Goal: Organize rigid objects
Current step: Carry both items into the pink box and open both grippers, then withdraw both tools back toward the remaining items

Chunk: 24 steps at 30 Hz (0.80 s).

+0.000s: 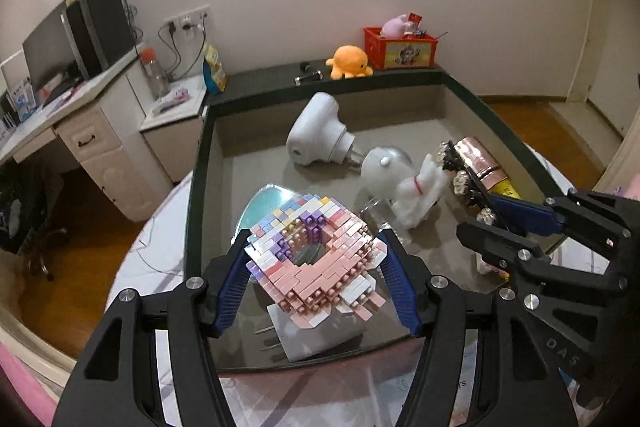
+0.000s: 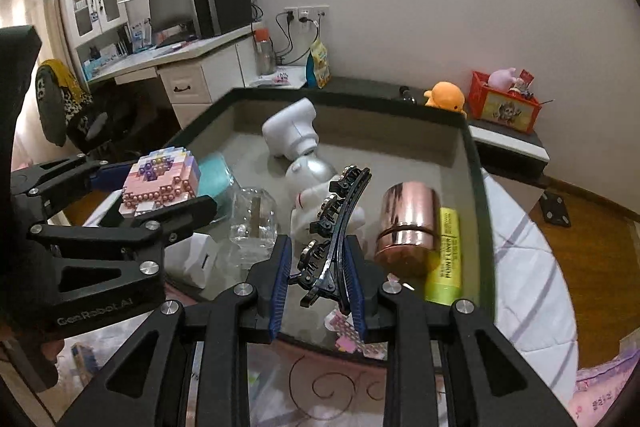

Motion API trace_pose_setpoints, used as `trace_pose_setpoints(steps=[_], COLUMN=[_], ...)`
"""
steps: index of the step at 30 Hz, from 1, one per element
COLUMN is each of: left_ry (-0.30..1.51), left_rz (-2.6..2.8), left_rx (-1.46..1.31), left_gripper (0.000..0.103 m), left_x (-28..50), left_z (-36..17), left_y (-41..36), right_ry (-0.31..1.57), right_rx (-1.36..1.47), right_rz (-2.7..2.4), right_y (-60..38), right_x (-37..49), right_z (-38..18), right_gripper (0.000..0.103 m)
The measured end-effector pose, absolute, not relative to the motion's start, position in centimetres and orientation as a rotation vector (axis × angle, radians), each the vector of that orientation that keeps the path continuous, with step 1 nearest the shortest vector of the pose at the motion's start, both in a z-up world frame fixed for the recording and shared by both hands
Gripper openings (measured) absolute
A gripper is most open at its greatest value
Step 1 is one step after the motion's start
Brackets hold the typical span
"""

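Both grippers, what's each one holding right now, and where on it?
The left gripper holds the pastel brick model by its two opposite sides. The right gripper clamps the black hair clip near its lower end.

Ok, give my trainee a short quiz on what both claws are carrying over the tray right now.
1. True or false: the right claw grips a black hair clip.
2. What does the left claw carry? A) rose-gold cylinder B) pastel brick model C) orange plush
3. Fill in: the yellow highlighter lies beside the ____ cylinder in the tray.

Key
1. True.
2. B, the pastel brick model.
3. Rose-gold.
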<state>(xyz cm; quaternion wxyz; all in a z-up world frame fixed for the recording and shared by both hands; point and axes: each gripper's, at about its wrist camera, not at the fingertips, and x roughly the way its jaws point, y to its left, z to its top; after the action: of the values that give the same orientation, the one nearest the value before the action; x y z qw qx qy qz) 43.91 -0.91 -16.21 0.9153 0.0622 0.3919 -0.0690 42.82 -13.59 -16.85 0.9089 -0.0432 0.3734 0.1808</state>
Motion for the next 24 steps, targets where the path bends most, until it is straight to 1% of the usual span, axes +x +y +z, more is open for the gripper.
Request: trace_pose_setpoints(steps=[1,4,5,6,8,9,10,11,12,13,17,19,20,21,24], left_ry=[0.797,0.797,0.790,0.779,0.758,0.738,0.716,0.700,0.659,0.630,0.527,0.471,0.451,0.418,0.352], left_rz=[-0.141,-0.153,-0.154,-0.149,-0.134,-0.138,-0.134,-0.126,-0.119,-0.118,-0.086,-0.069,-0.061,-0.050,-0.014], left_rx=[0.117,0.111,0.110,0.107,0.096,0.086,0.079,0.078,0.078,0.081,0.066,0.056,0.056,0.057,0.049], left_gripper=[0.075,0.078,0.082,0.085,0.088,0.090,0.094,0.099,0.102,0.103,0.103,0.103,0.103,0.103,0.103], left_x=[43.7,43.1,42.9,42.4,41.2,40.3,39.1,38.4,36.7,35.4,30.0,27.3,26.2,24.5,21.0], left_z=[-16.3,-16.1,-15.9,-15.5,-14.6,-14.0,-13.3,-12.9,-12.0,-11.3,-9.1,-8.2,-7.9,-7.6,-6.9], left_y=[-0.8,-0.6,-0.5,-0.3,0.0,0.2,0.4,0.5,0.6,0.7,1.1,1.2,1.2,1.2,1.3], right_ry=[0.770,0.758,0.749,0.742,0.712,0.699,0.684,0.670,0.648,0.623,0.524,0.474,0.446,0.427,0.360], right_rx=[-0.084,-0.063,-0.053,-0.047,-0.039,-0.031,-0.020,-0.016,-0.016,-0.019,-0.009,-0.010,-0.017,-0.022,-0.042], right_rz=[0.373,0.363,0.361,0.352,0.340,0.345,0.343,0.336,0.330,0.322,0.297,0.279,0.266,0.256,0.223], right_y=[-13.7,-14.4,-14.7,-14.9,-15.4,-15.6,-16.0,-16.1,-16.3,-16.5,-17.3,-17.5,-17.5,-17.4,-17.3], right_x=[42.7,41.9,41.6,41.5,40.3,39.7,38.6,37.9,37.0,35.8,30.5,28.0,26.4,25.3,21.6], right_z=[-16.9,-16.4,-16.2,-15.8,-14.8,-14.4,-13.7,-13.2,-12.6,-12.1,-9.6,-8.7,-8.2,-7.9,-7.1], right_gripper=[0.027,0.028,0.035,0.050,0.061,0.061,0.062,0.068,0.080,0.083,0.083,0.087,0.093,0.103,0.103])
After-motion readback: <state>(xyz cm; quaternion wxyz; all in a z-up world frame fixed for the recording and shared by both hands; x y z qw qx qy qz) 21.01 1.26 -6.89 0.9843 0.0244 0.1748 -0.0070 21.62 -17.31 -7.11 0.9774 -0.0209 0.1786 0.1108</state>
